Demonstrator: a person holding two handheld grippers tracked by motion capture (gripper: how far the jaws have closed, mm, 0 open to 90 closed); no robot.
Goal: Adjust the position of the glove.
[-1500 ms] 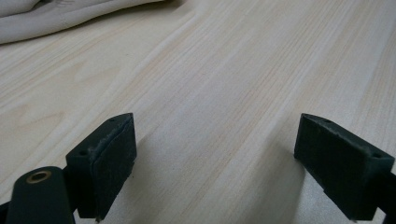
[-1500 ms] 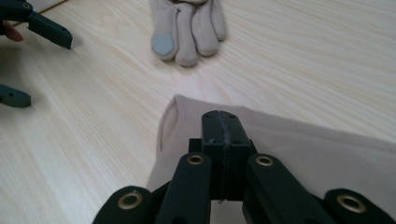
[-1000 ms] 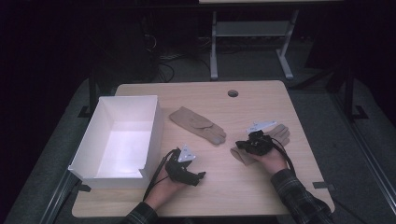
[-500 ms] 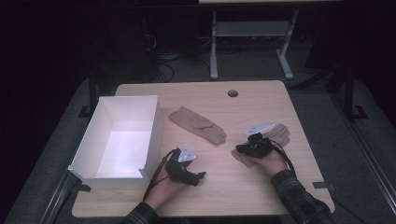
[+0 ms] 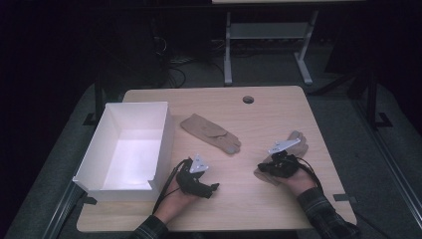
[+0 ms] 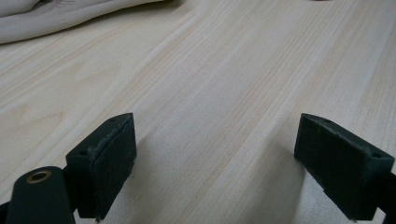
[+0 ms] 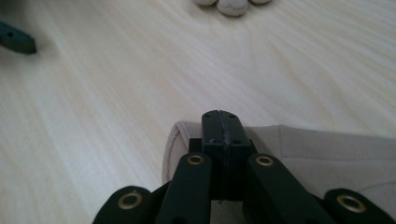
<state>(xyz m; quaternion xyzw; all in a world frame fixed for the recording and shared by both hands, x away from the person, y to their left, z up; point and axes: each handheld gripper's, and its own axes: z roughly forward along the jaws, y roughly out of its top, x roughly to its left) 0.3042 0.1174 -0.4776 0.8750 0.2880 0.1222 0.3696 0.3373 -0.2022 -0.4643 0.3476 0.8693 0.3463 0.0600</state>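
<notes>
Right gripper [image 5: 262,168] sits over the cuff end of the right-hand glove [image 5: 297,145] near the table's right side, jaws pressed together; in the right gripper view the closed tips [image 7: 223,122] lie on top of the beige fabric [image 7: 327,149], and it is hard to tell if any cloth is actually pinched between them or they just rest on it. Compared with a second ago this gripper has slid a little toward the middle of the table and slightly down, and the glove under it looks dragged along with it, so it reads as a grip or at least a push on the cuff

Left gripper [image 5: 213,188] has not moved, parked on the table [image 5: 259,209] just right of the white box [image 5: 164,129], jaws spread wide with only bare wood between them in its own view [image 6: 224,163]

Second glove [image 5: 211,133] lies flat mid-table, untouched, same spot as before; its fingertips show at the top of the right gripper view [image 7: 232,6]

Box is empty. Likely job is getting the gloves into it, so this looks like the start: first glove just being taken, nothing boxed yet, next comes a lift and a carry left across the table
</notes>
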